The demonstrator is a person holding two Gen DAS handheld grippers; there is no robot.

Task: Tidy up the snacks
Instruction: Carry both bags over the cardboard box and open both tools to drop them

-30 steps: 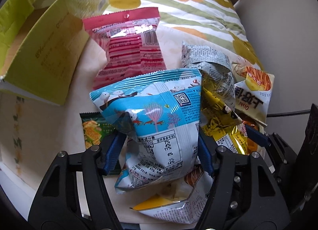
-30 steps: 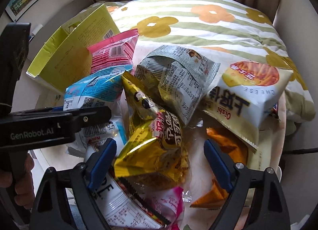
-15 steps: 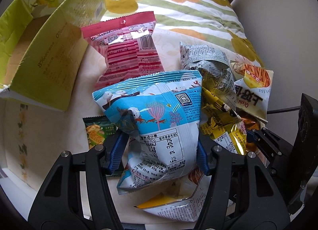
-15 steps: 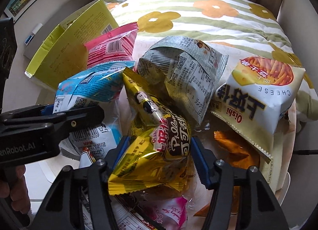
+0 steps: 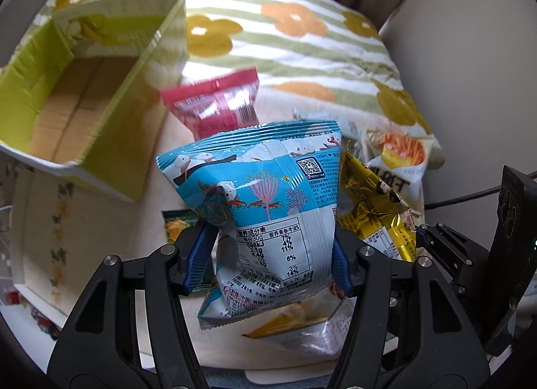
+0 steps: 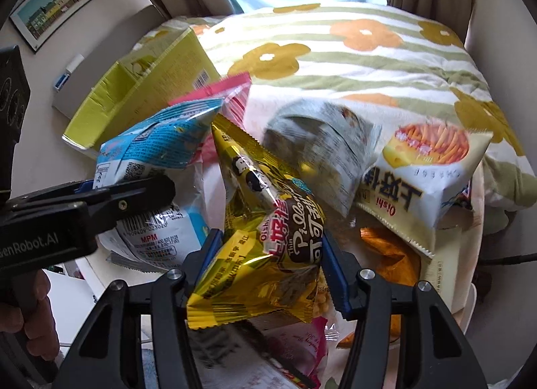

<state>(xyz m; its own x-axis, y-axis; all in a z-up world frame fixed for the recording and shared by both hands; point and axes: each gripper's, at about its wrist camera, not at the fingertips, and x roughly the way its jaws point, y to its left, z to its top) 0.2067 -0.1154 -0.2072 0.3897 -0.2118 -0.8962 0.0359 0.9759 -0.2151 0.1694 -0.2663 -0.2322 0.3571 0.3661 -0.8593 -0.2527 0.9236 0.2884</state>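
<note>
My left gripper (image 5: 270, 259) is shut on a blue snack bag (image 5: 268, 201) and holds it lifted above the pile; the bag also shows in the right wrist view (image 6: 157, 150). My right gripper (image 6: 270, 264) is shut on a gold snack bag (image 6: 265, 231), raised off the pile; it also shows in the left wrist view (image 5: 372, 207). An open yellow-green cardboard box (image 5: 84, 103) stands at the upper left, empty inside. A pink bag (image 5: 214, 106), a grey bag (image 6: 322, 150) and a white cheese-stick bag (image 6: 429, 170) lie in the pile.
A flowered striped pillow (image 5: 302, 39) lies behind the pile. A small green packet (image 5: 178, 224) lies under the blue bag. Orange (image 6: 389, 254) and pink (image 6: 302, 342) packets lie beneath the gold bag. A wall stands at the right.
Both grippers closed on their bags and lifted them. The left gripper rose and tipped back, so the box's open inside now shows. The right jaws went from open to shut.
</note>
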